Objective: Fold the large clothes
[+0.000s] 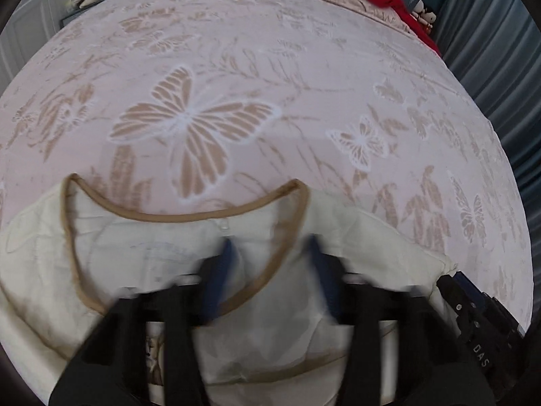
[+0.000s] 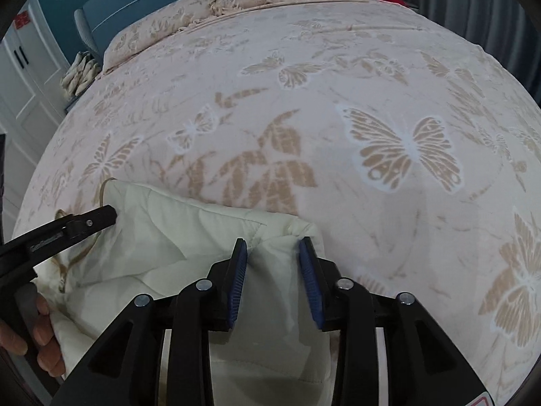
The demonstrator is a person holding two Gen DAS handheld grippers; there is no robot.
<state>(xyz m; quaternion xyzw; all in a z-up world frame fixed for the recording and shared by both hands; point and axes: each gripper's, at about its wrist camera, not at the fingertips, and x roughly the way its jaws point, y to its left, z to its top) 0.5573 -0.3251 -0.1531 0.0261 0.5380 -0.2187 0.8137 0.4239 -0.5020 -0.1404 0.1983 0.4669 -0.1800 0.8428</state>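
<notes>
The big cream padded top with a tan neck edge (image 1: 111,247) lies bunched on the pink butterfly bedspread (image 1: 304,84), right under both sets of fingers. The left gripper (image 1: 270,260) and right gripper (image 2: 272,253) are spread wide, holding nothing. No neat fold shows, so most folding seems left to do.

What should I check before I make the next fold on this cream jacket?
1. Cream jacket lies on the bed: ok.
2. Collar open and facing up: ok.
3. Left gripper fingers apart over the collar area: ok, though blurred.
4. Right gripper fingers apart around the jacket's corner, not closed on it: ok.
5. Fabric smooth: not ok, creases show near the right gripper.
6. Jacket's lower half laid flat: cannot tell, out of view.
</notes>
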